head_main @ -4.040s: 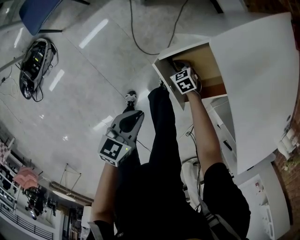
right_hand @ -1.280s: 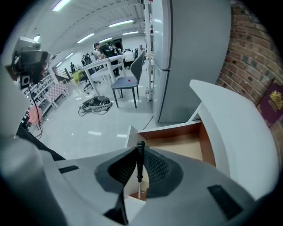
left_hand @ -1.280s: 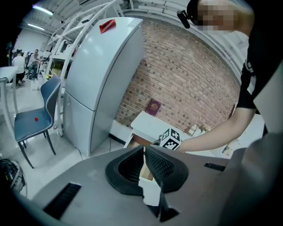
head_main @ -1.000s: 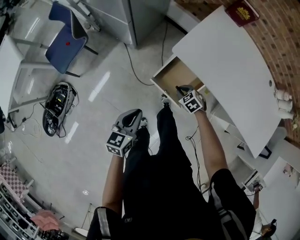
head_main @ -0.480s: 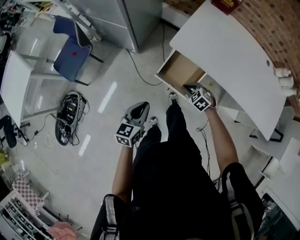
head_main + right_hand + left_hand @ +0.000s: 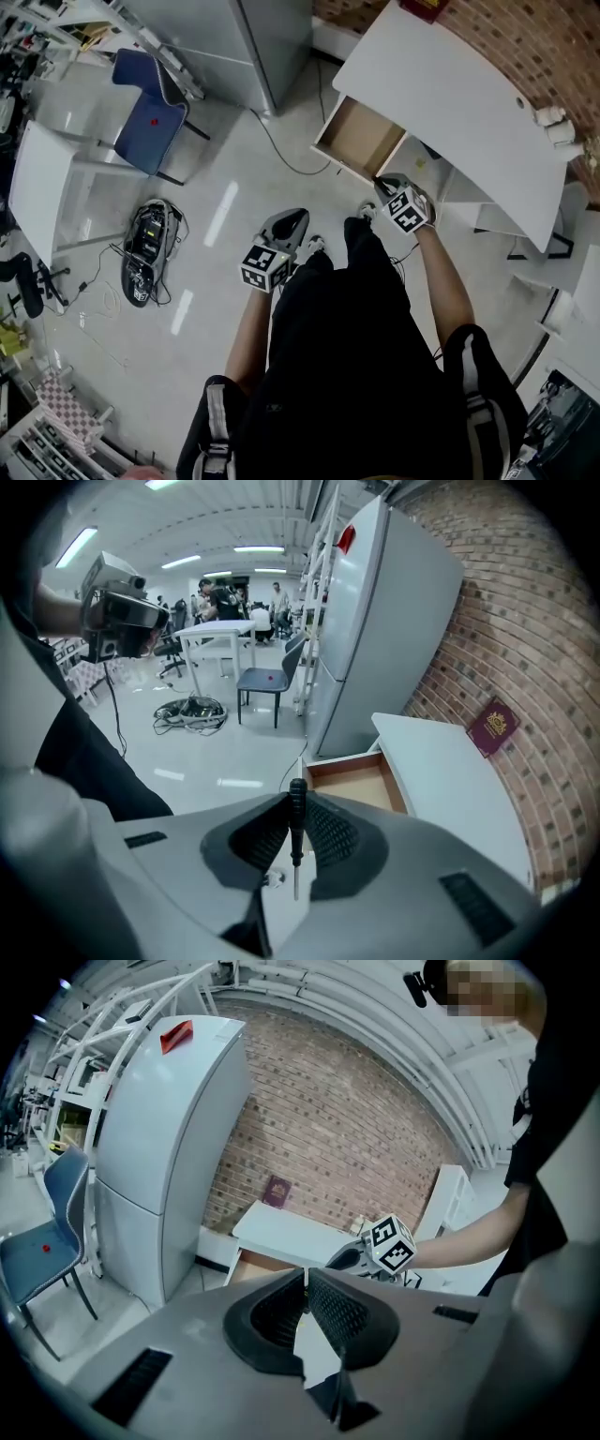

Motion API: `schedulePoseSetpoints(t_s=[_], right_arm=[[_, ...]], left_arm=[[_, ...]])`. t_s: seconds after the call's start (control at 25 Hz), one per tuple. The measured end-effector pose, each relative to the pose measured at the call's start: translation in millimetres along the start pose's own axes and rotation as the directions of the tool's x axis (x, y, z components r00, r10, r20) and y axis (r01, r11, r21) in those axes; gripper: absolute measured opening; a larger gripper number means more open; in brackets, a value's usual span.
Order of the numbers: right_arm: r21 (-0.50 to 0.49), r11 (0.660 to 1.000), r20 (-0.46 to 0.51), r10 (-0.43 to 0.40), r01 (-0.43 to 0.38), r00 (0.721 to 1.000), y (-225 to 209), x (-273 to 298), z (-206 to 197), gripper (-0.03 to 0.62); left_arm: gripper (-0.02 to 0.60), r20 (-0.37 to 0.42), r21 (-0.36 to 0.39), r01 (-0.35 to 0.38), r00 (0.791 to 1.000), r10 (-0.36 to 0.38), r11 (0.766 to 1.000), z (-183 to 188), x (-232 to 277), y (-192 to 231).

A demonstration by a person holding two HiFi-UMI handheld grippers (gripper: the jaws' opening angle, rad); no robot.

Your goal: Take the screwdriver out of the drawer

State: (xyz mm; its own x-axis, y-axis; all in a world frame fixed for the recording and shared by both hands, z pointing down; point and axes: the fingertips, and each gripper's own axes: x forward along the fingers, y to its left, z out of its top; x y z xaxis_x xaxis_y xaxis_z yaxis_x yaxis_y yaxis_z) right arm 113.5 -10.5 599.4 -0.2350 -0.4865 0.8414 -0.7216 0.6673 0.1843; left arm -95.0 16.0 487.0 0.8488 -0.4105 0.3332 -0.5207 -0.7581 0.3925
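Note:
My right gripper (image 6: 296,810) is shut on a small screwdriver (image 6: 296,834) with a black handle, whose thin shaft points down between the pads. It hangs in front of the open wooden drawer (image 6: 359,786), clear of it. In the head view the right gripper (image 6: 388,185) sits just below the drawer (image 6: 360,140) of the white desk (image 6: 450,94). The drawer's inside looks bare. My left gripper (image 6: 288,222) hovers over the floor beside the person's leg, shut with nothing in it. From the left gripper view the left gripper (image 6: 307,1280) faces the right gripper (image 6: 361,1253) and the desk (image 6: 286,1230).
A tall grey cabinet (image 6: 251,36) stands left of the desk. A blue chair (image 6: 142,105), a white table (image 6: 36,192) and a device with cables (image 6: 142,251) lie on the floor at left. A maroon booklet (image 6: 494,727) rests on the desk. A cable (image 6: 279,142) runs past the drawer.
My right gripper has come back out of the drawer with the screwdriver in its jaws. The person has stepped away from the desk, and the left gripper stayed over the floor.

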Motion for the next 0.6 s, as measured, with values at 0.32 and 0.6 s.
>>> schedulePoseSetpoints(t_s=[0.32,0.6], right_arm=[[0.049,0.998,0.075,-0.047,0.044,0.996,19.9,-39.3,0.4,0.109],[0.032,0.997,0.132,-0.079,0.075,0.988,25.8,-68.6,8.1,0.109]], left_arm=[[0.023,0.015,-0.014,-0.016,1.000,0.016,1.000,-4.8,-19.6,-12.3],[0.023,0.017,-0.023,-0.030,0.999,0.030,0.999,-1.4,-18.0,-25.7]])
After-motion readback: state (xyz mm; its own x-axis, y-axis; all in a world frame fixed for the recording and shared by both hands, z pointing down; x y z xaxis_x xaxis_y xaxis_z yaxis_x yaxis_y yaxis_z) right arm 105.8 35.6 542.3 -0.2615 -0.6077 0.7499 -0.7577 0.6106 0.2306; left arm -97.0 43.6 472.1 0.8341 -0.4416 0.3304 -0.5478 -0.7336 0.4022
